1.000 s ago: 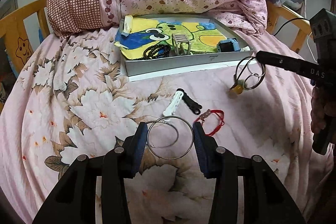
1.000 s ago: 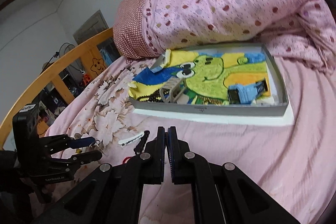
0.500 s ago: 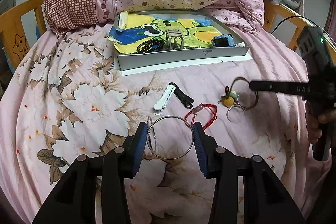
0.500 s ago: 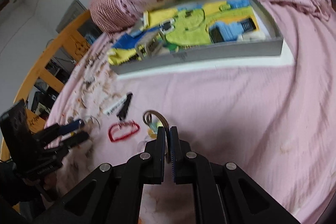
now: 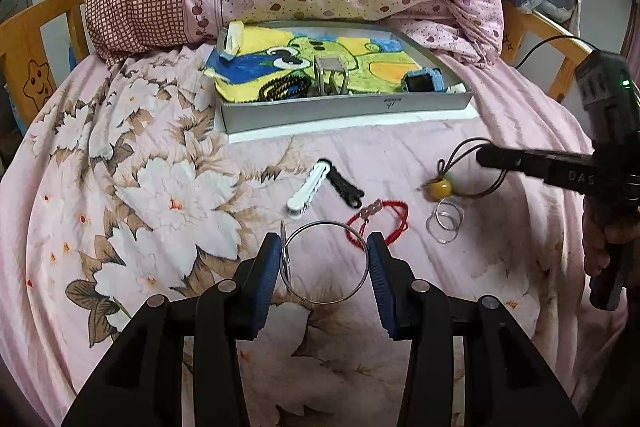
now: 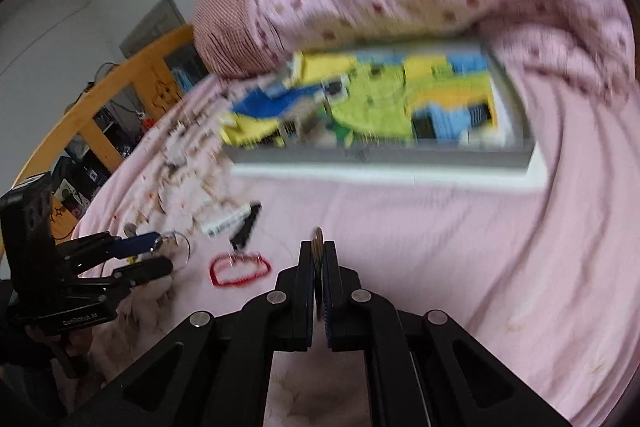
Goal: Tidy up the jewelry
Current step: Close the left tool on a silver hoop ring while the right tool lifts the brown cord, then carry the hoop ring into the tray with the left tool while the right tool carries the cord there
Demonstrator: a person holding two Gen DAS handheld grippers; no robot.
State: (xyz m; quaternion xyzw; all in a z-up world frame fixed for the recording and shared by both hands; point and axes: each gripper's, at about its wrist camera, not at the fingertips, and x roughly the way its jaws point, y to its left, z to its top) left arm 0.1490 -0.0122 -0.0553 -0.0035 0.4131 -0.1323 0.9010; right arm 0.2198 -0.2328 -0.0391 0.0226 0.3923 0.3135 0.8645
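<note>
Since a second ago the right gripper (image 5: 486, 155), jaws clenched on the cord bracelet (image 5: 466, 169), has dropped the small rings (image 5: 444, 223) at four o'clock of the red bracelet (image 5: 378, 223), while the left gripper (image 5: 325, 263) keeps grasping the large bangle (image 5: 362, 247), so both await the tray (image 5: 344, 109)

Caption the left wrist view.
Left gripper holds a silver bangle while the right gripper lifts a cord necklace.

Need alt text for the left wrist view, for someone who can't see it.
The left claw grips a silver bangle above a floral pink bedspread. Beyond lie a red bracelet, two clips and a grey tray.
</note>
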